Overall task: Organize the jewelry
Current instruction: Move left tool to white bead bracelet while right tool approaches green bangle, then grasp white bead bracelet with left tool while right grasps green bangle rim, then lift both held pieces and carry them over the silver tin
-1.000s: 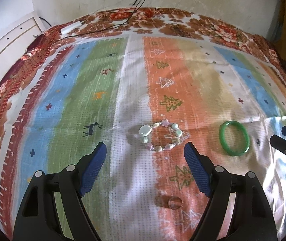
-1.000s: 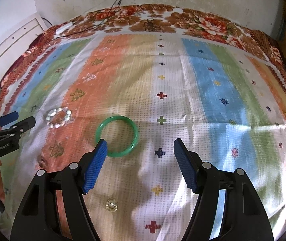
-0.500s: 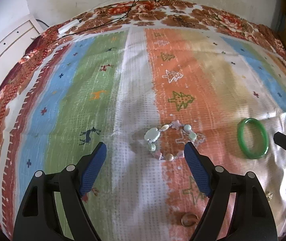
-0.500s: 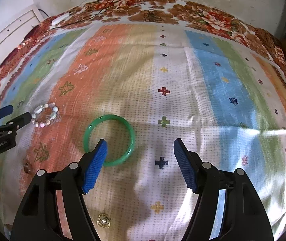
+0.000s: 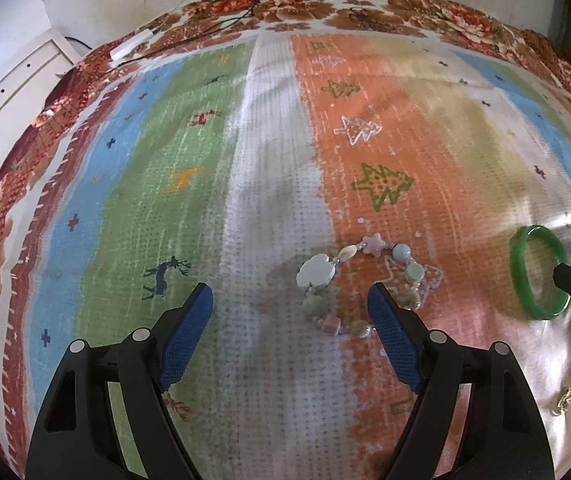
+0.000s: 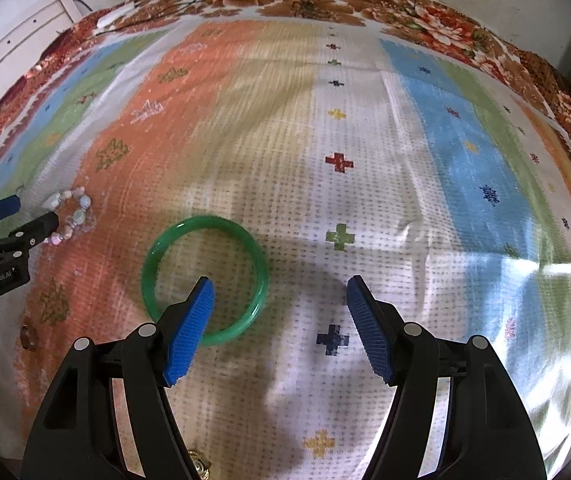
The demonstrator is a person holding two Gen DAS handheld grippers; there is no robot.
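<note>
- Your left tool (image 5: 289, 300) is spread wide and has hold of nothing; it points down at the striped cloth (image 5: 269, 184).
- The beaded bracelet (image 5: 365, 280) lies flat on that cloth, where a white stripe meets an orange one. Most of it sits between your left tool's blue pads, nearer the right-hand pad (image 5: 393, 344), which hides part of its near side. You cannot tell whether that pad touches the beads.
- Your right tool (image 6: 279, 300) is also open, a little less wide, and grips nothing.
- The green bangle (image 6: 205, 280) lies flat on the cloth under your right tool. The tool's left-hand pad (image 6: 189, 328) appears over the bangle's hole and crosses its near rim; the other pad is well clear of it, over bare cloth.
- In the right wrist view the left tool appears at the left edge, beside the beaded bracelet.
- A small gold piece (image 5: 563, 400) lies near the lower right of the left wrist view; it is too small to identify.
- A ring (image 6: 29, 336) lies on the orange stripe near the left edge of the right wrist view.
</note>
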